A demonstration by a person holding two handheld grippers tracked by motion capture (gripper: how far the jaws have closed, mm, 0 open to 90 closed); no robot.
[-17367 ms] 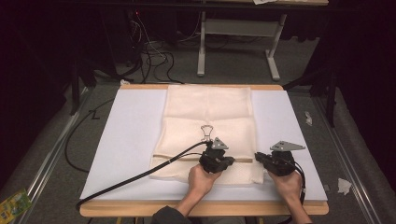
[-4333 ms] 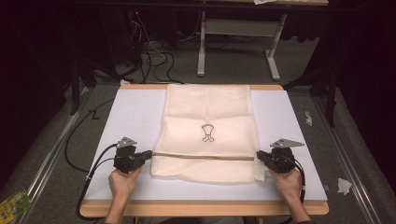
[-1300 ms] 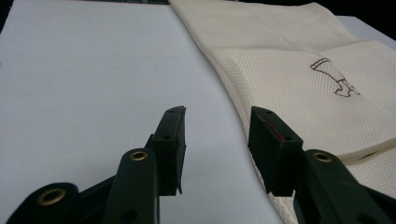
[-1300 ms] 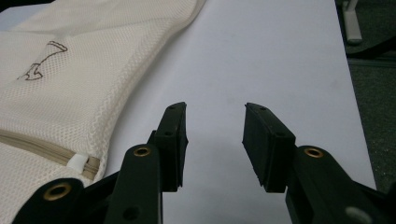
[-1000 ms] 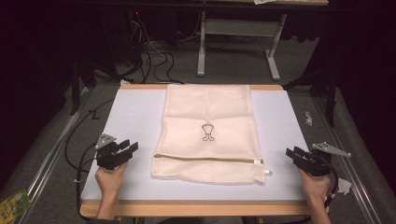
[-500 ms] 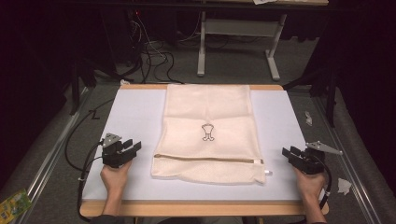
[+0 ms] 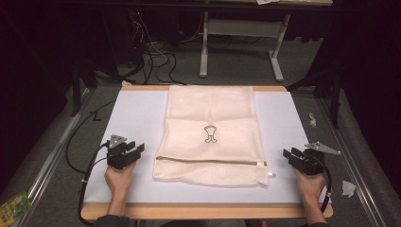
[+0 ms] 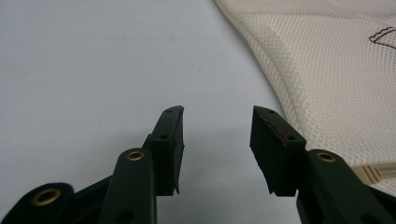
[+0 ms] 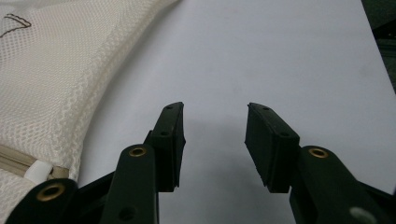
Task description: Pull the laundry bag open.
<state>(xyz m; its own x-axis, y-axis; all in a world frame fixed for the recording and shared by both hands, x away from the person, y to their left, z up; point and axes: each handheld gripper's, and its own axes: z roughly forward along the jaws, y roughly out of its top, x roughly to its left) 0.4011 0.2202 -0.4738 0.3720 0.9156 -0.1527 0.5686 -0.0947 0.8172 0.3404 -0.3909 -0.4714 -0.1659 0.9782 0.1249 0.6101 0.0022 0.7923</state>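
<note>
The mesh bag (image 7: 211, 135) lies mid-table (image 7: 142, 118); a binder clip (image 7: 210, 134), apparently inside; left gripper (image 7: 135, 152) left, right gripper (image 7: 292, 156) right.

Wooden table (image 7: 208, 211), light edge showing along near and far sides, top covered by white sheet (image 7: 137, 118). Cream mesh laundry bag (image 7: 213, 113) lying flat at sheet's centre, zipper (image 7: 210, 161) running across near end, white pull tab (image 7: 271, 174) at right corner. Binder clip (image 7: 210, 134) visible at bag's middle. Bag's far edge reaches table's far rim.

Parted jaws beside mesh bag (image 9: 56, 88)
</note>
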